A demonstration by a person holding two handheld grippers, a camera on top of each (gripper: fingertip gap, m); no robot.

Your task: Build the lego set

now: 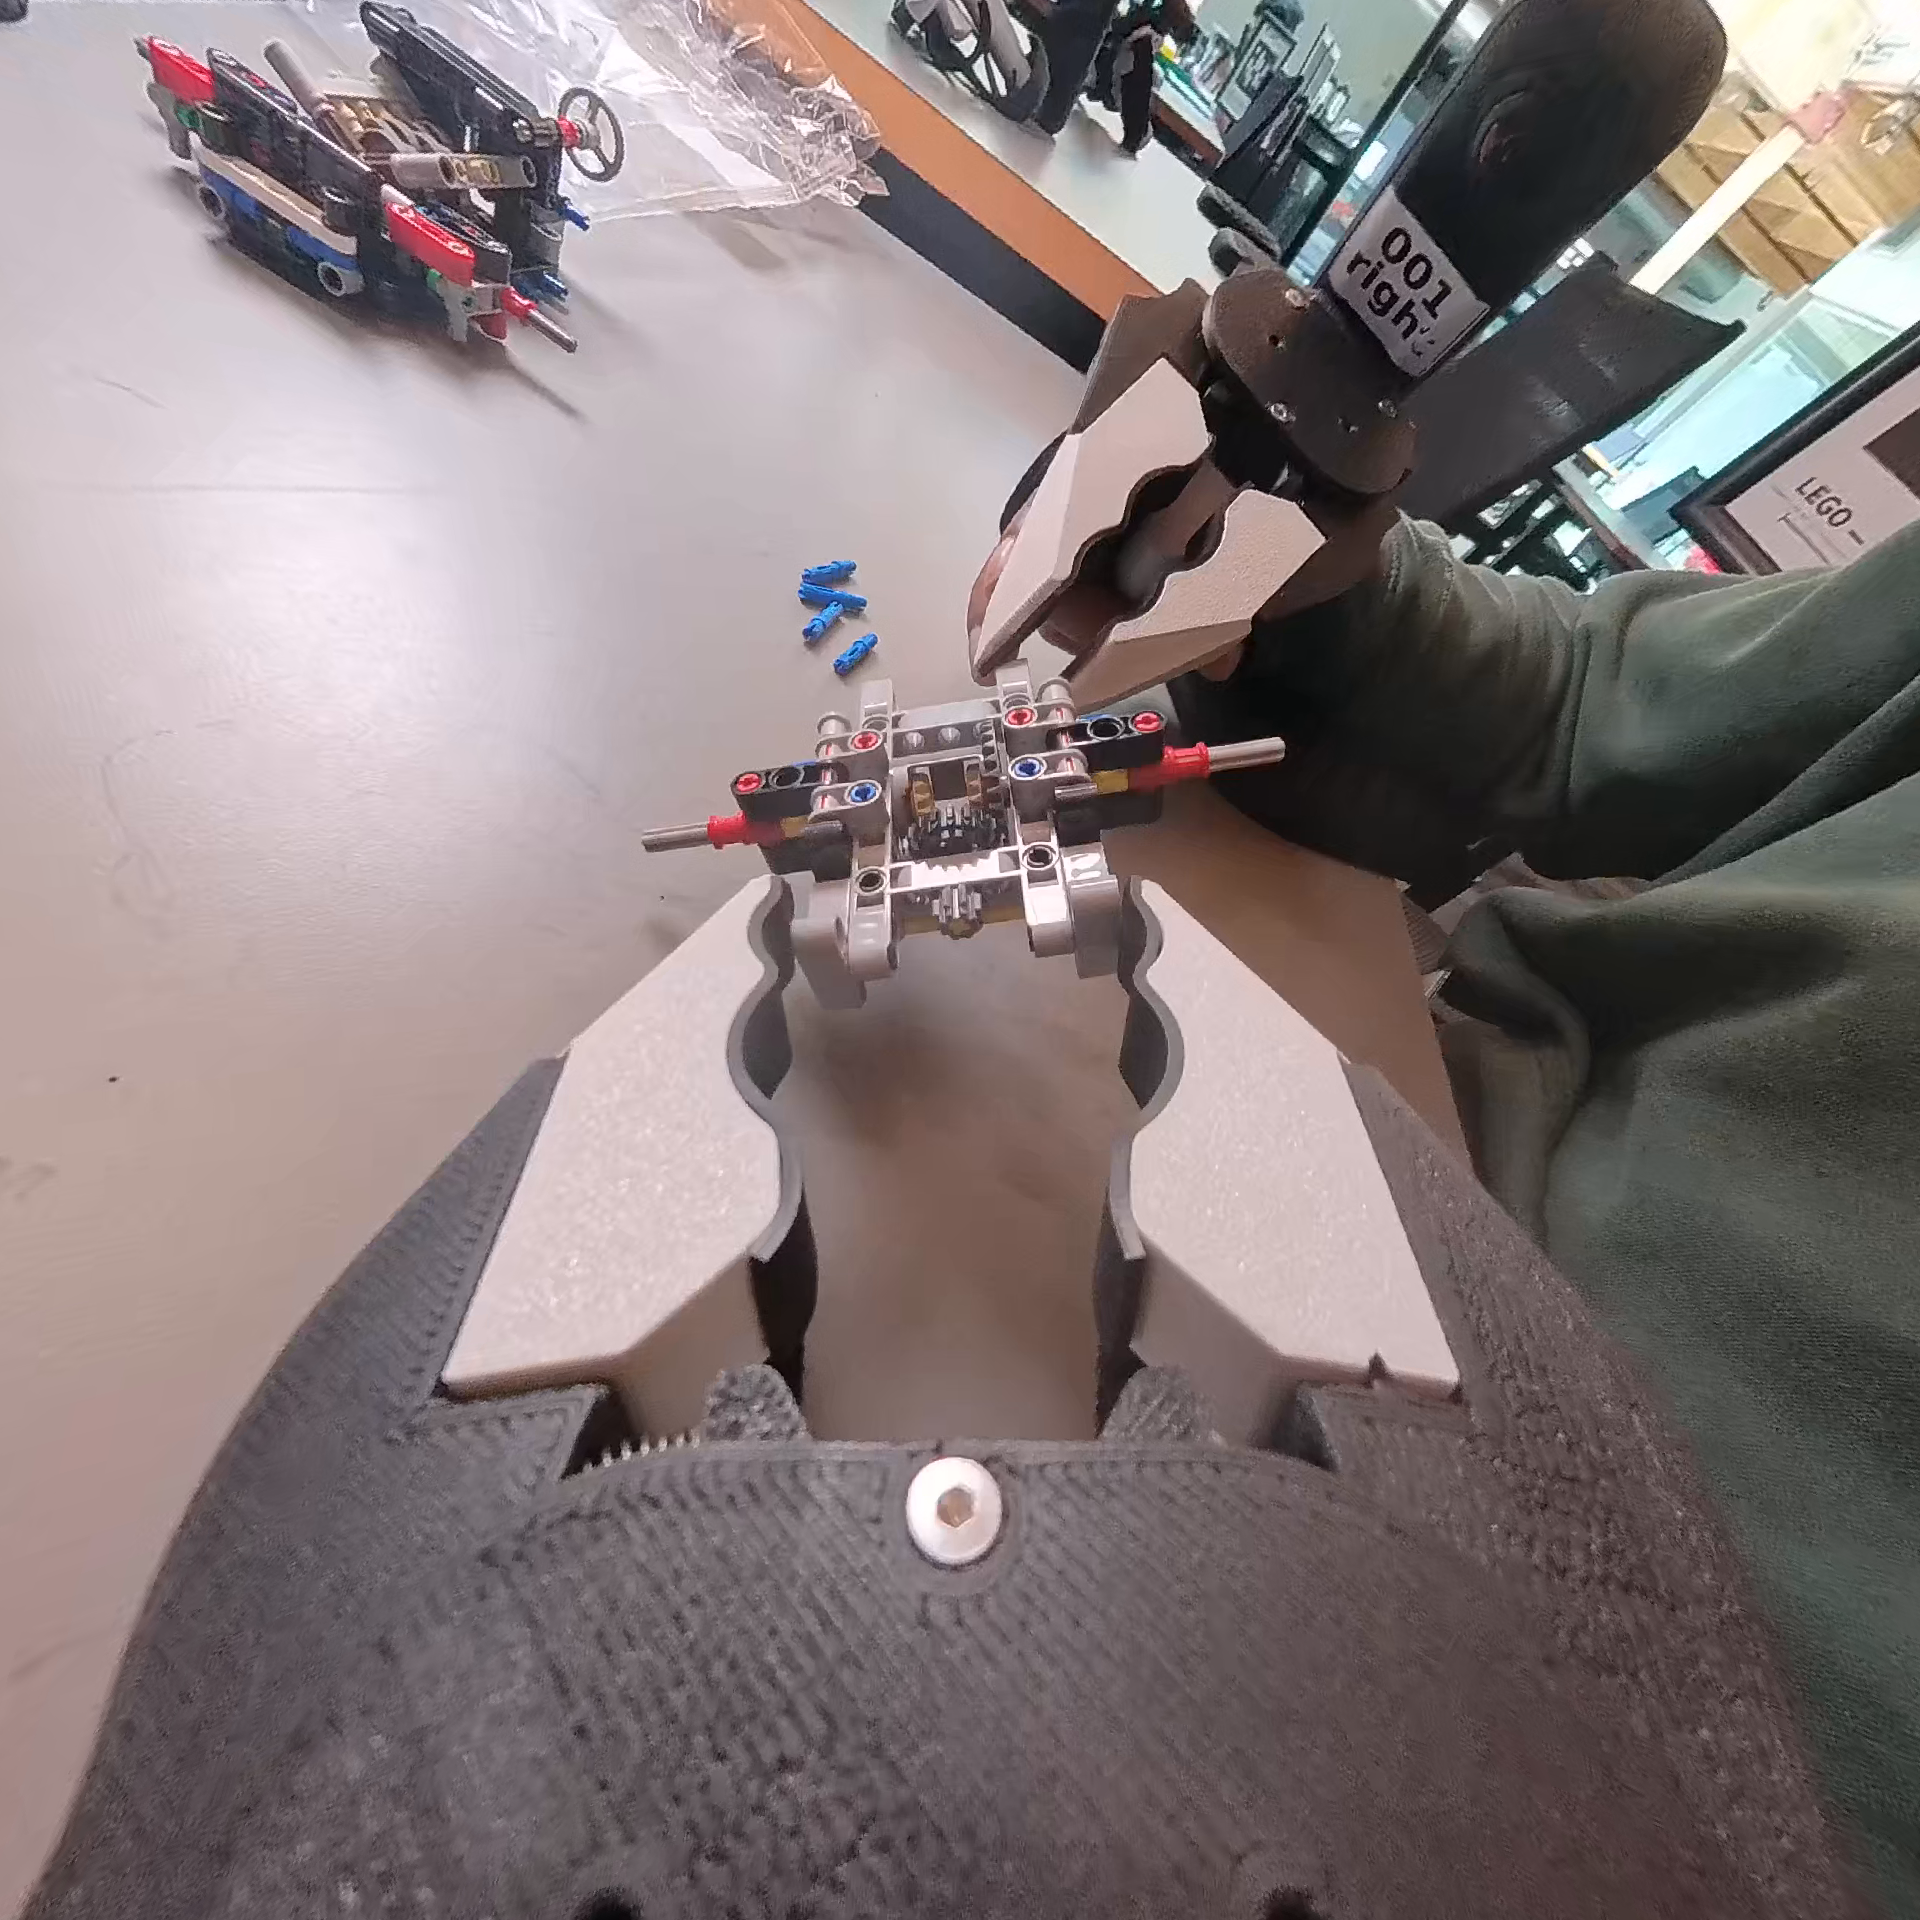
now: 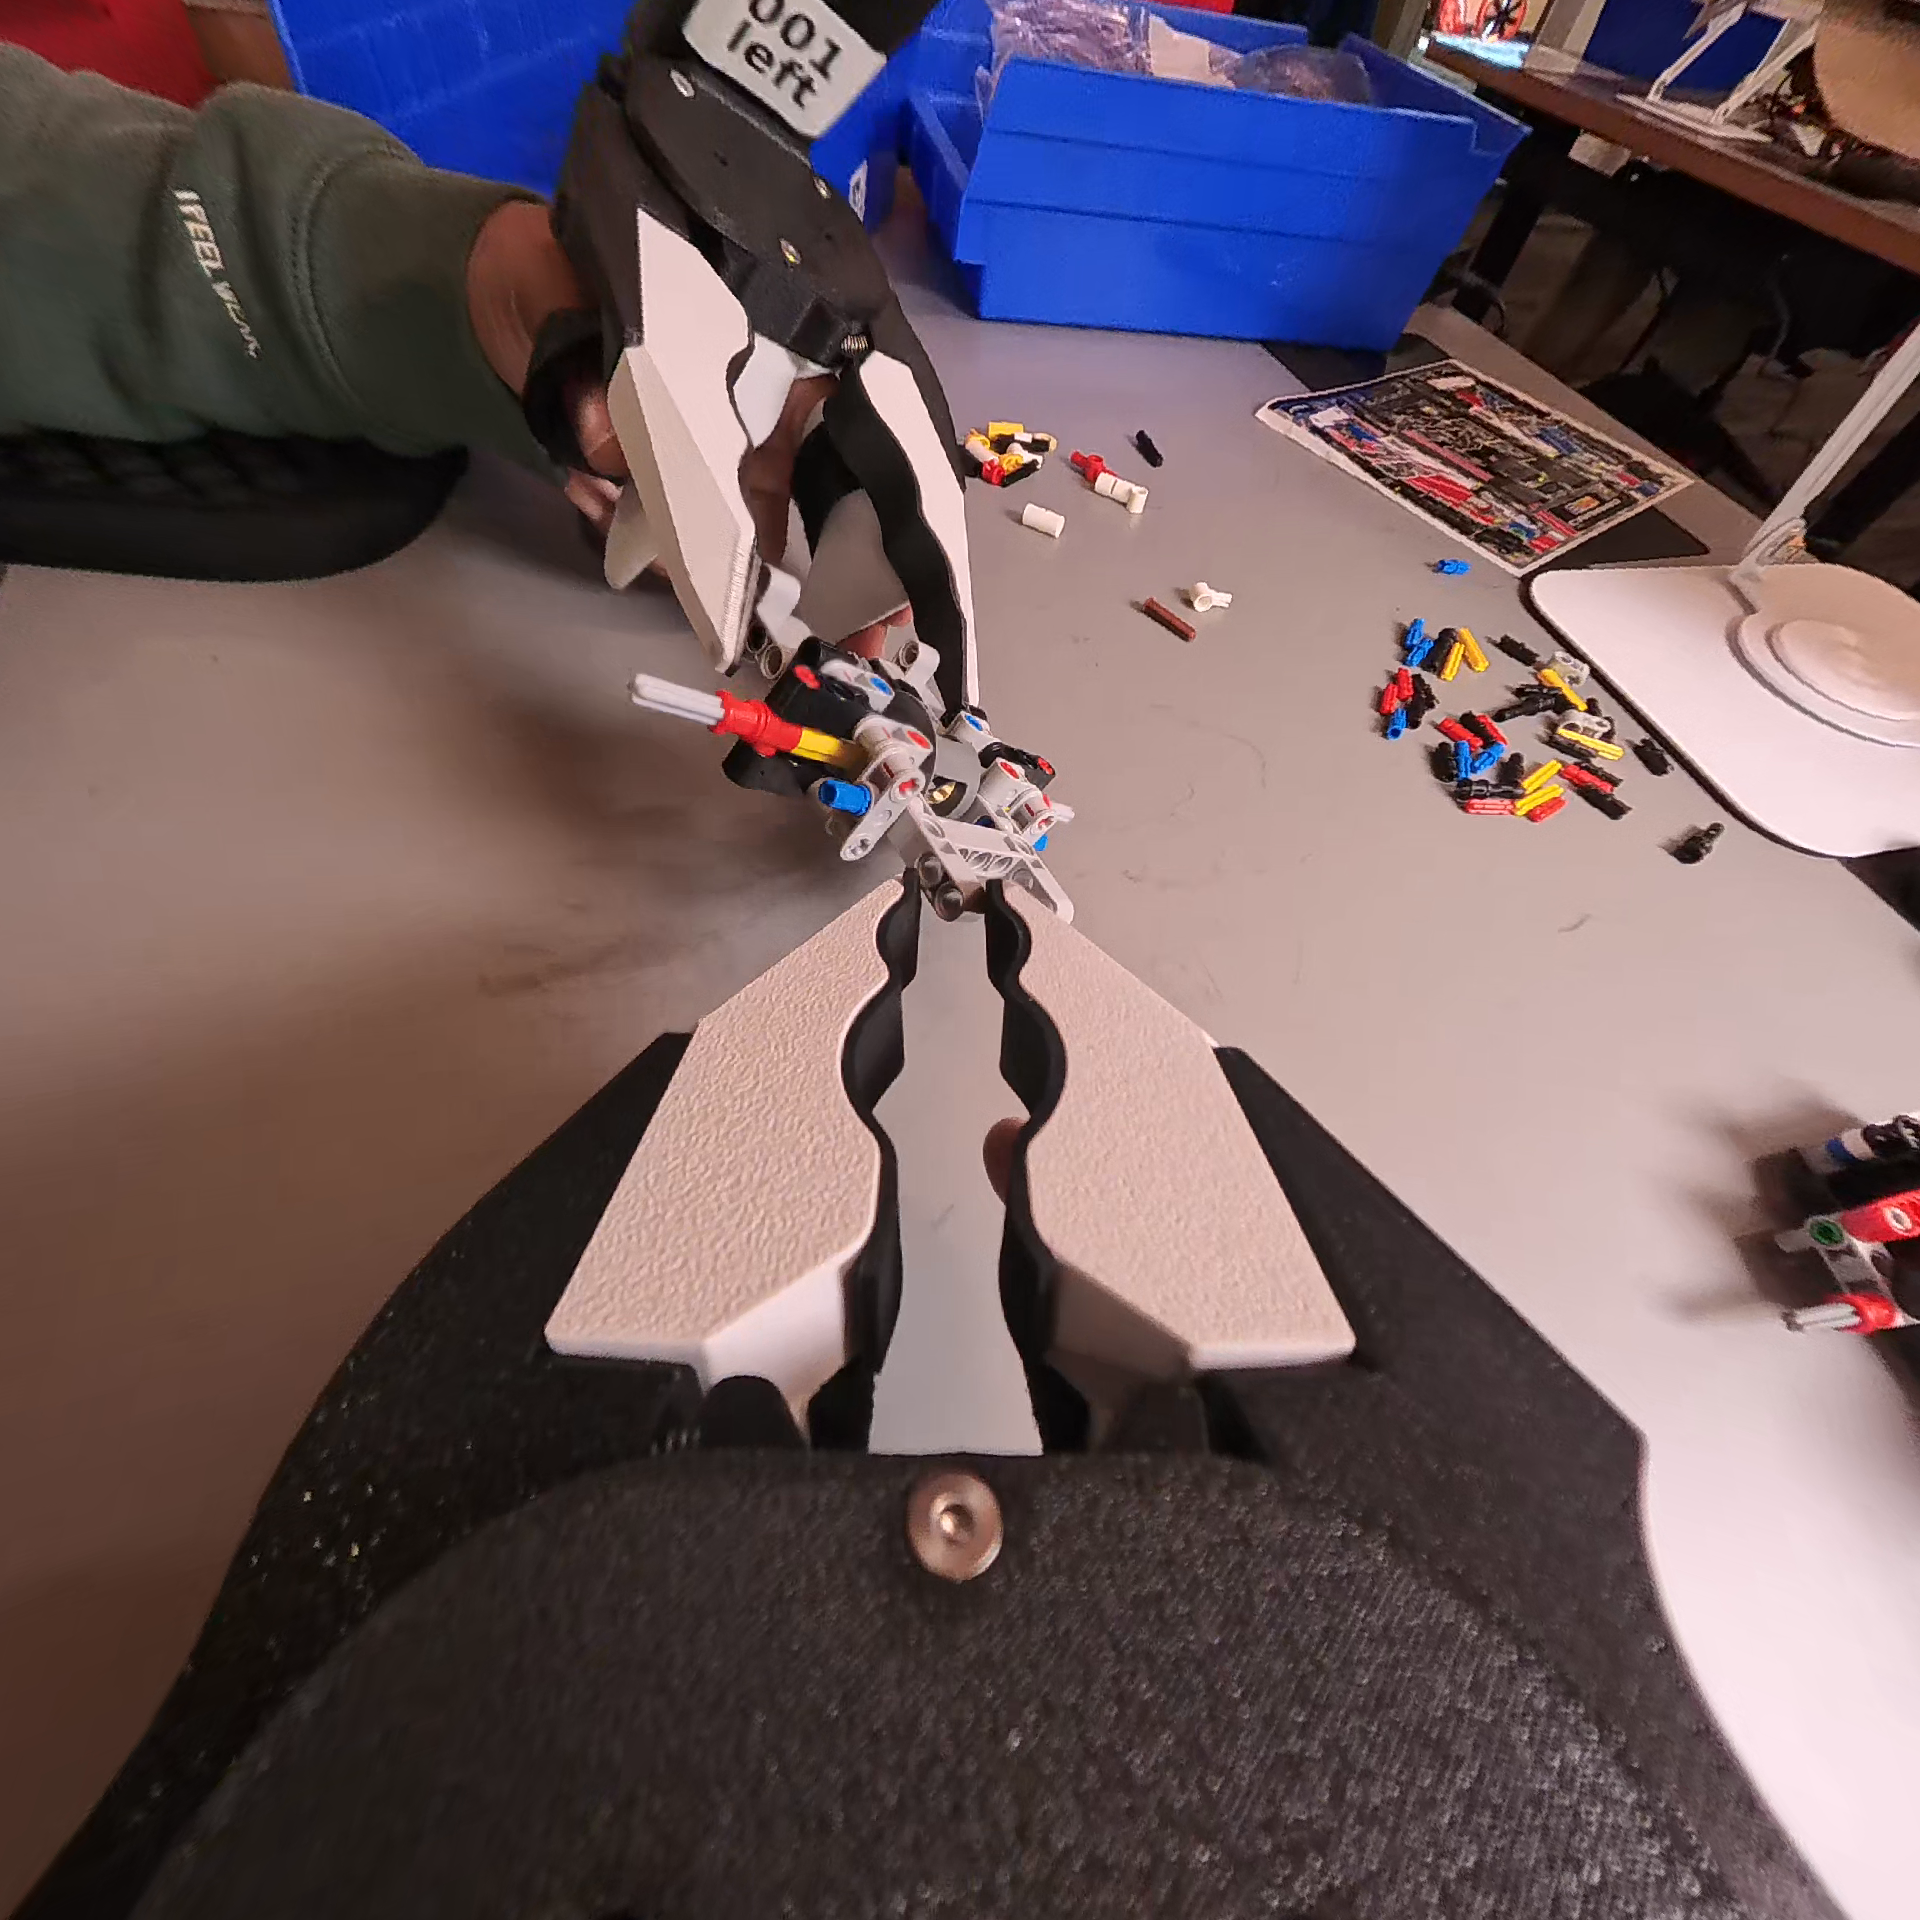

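- Left gripper (image 1: 940, 914) jaws are spread fairly wide and clamped on the grey frame end of a small brick-built gear assembly (image 1: 961, 821), one pad on each outer side, so the thing hangs above the desk (image 1: 312, 727).
- Right gripper (image 2: 951, 899) jaws are nearly closed, pinching a small grey beam piece at the opposite end of that same assembly; in the left wrist view it comes in from 1 o'clock.
- So the assembly sits held between both grippers, grey axles with red bushings sticking out at 3 and 9 o'clock in the left wrist view.
- Few loose blue pins (image 1: 834, 613) lie on the desk just past it, around 11 o'clock.
- Bigger half-built model (image 1: 353, 208) sits far off at 10 o'clock, with clear plastic wrap (image 1: 727, 114) beside it.
- From the right wrist view: pile of small coloured pins (image 2: 1507, 727) at 2 o'clock, a printed booklet (image 2: 1475, 457) beyond that, blue bins (image 2: 1195, 208) at 1 o'clock.
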